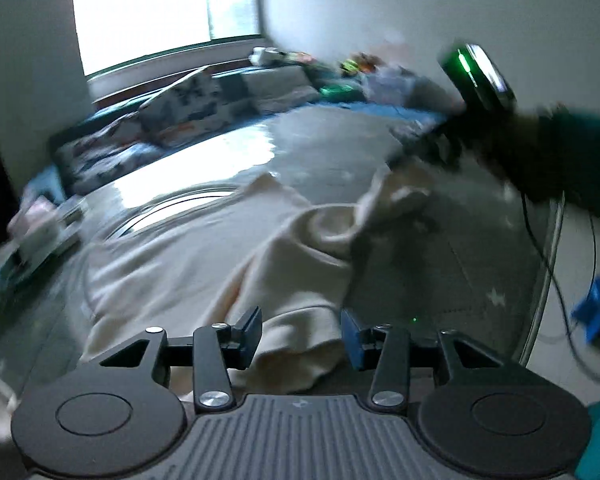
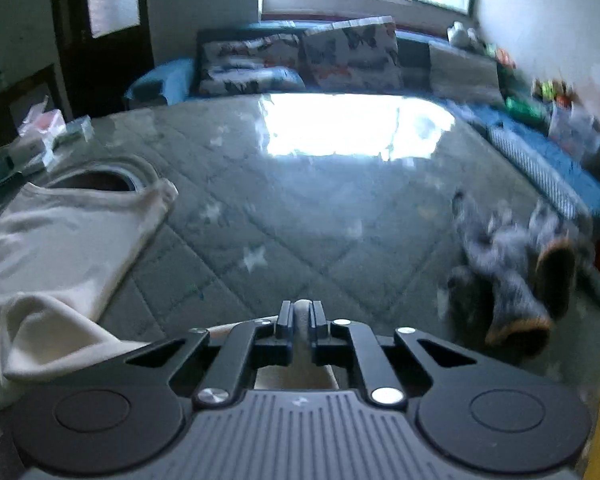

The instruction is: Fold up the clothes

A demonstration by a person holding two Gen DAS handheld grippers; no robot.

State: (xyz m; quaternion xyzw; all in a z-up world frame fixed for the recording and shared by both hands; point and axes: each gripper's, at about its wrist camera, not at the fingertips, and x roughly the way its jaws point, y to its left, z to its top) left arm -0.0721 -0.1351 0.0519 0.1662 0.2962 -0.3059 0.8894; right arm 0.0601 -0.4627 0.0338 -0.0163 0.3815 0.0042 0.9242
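Observation:
A cream shirt (image 1: 204,264) lies spread on the grey quilted table (image 1: 324,148). My left gripper (image 1: 301,332) is open, its jaws apart on either side of the shirt's near hem. In the left wrist view the right gripper (image 1: 404,176) pinches a raised fold of the shirt at the upper right. In the right wrist view my right gripper (image 2: 302,318) is shut on cream cloth, and the shirt (image 2: 56,240) with its neck opening lies to the left.
A crumpled grey garment with orange cuffs (image 2: 512,264) lies on the table's right. Boxes and packets (image 2: 40,136) sit at the left edge. A sofa with patterned cushions (image 2: 300,56) stands behind, under a bright window. A blue object (image 1: 598,308) and cables hang off the right.

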